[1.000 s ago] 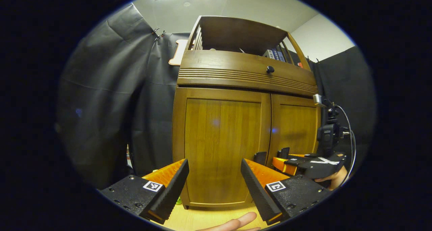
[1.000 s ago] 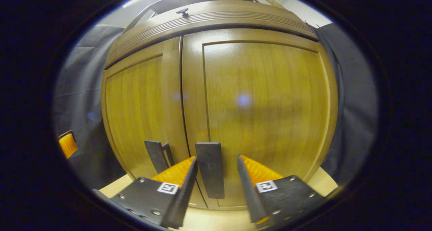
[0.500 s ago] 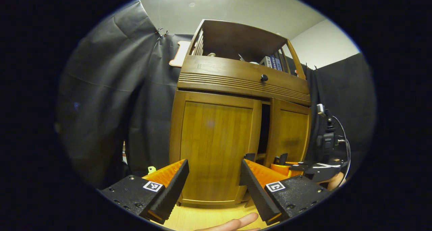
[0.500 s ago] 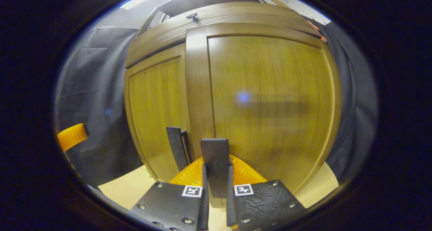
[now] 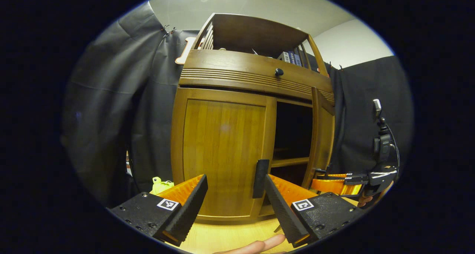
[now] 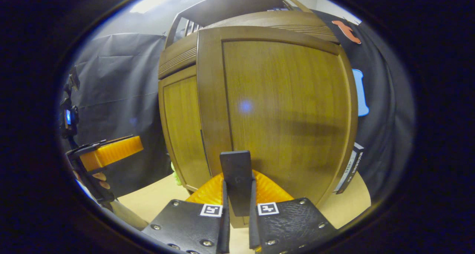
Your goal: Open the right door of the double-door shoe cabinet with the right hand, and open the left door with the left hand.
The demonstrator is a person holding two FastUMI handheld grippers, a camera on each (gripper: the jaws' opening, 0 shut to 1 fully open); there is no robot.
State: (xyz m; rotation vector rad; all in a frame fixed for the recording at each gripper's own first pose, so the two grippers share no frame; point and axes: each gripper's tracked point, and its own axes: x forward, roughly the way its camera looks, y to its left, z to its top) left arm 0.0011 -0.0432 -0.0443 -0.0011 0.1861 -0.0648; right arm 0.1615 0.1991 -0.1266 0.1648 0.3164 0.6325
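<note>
The wooden shoe cabinet stands straight ahead. Its left door is closed, with a dark vertical handle at its right edge. My left gripper is open in front of that door, and the handle is just beyond the right finger's tip. The right door is swung out, baring a dark inside with a shelf. My right gripper is shut on the right door's handle. The right gripper is also seen from the side by the open door.
Above the doors runs a drawer with a round knob, topped by an open shelf holding books. A yellow-green object lies at the cabinet's left foot. A dark flat item leans by the cabinet's right side. A fingertip shows at the bottom.
My right gripper closed on the right door's handle and pulled the door from closed to wide open. My left gripper stayed open before the left door.
</note>
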